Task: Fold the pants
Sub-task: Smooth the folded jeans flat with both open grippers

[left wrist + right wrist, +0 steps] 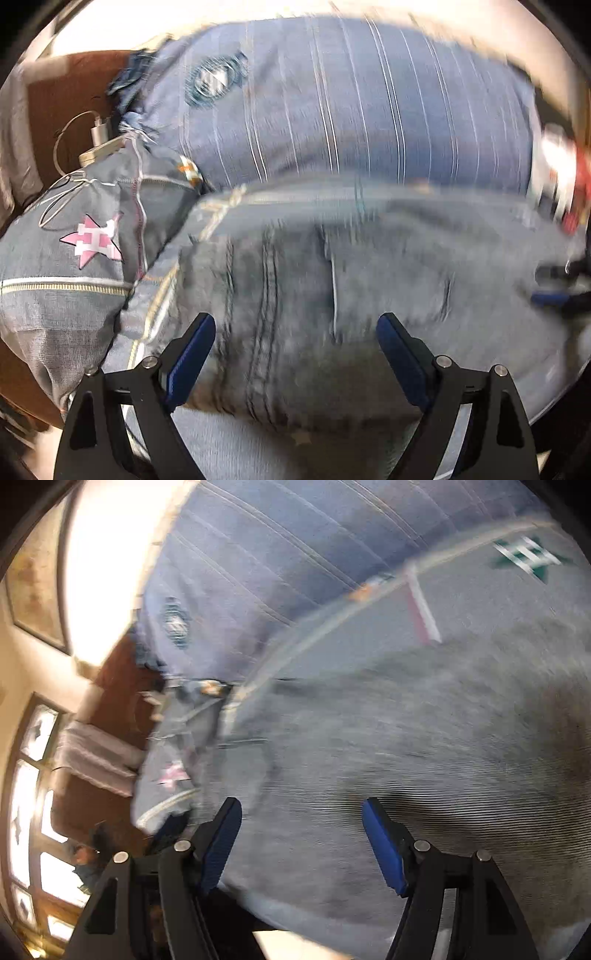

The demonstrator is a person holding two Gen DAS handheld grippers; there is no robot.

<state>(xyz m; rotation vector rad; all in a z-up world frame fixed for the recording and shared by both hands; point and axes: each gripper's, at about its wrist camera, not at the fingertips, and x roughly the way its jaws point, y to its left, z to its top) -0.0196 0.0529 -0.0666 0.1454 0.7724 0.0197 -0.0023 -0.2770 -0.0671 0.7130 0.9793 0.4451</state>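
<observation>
Pants: grey denim jeans (332, 288) spread on a bed, filling the lower half of the left wrist view; in the right wrist view the same cloth (406, 738) covers everything from 12 to 5 o'clock of the tongs.
Left gripper (295, 354): jaws spread wide, nothing between them; the blue pads (192, 354) stand over the denim, and whether they touch it I cannot tell through the blur.
Right gripper (301, 842): jaws likewise wide apart and empty, poised over the near edge of the fabric.
Key relation: the jeans lie straight ahead at 12 o'clock of both tongs. A stitched seam (266, 314) runs from 6 toward 12 o'clock between the left pads, so the long axis seems to run away from the left gripper, though motion blur makes this a judgement.
Nearer hand: both sit right at the cloth; the left looks more centred on the garment, the right nearer its hem at 6 to 7 o'clock.
Surroundings: a blue striped pillow (351, 110) at 12 o'clock beyond the pants, a grey cushion with a pink star (92, 240) at 9 o'clock, a charger and cable (99, 144) at 10 o'clock.
Next move calls for: closing on a fabric edge, not the flat middle.
</observation>
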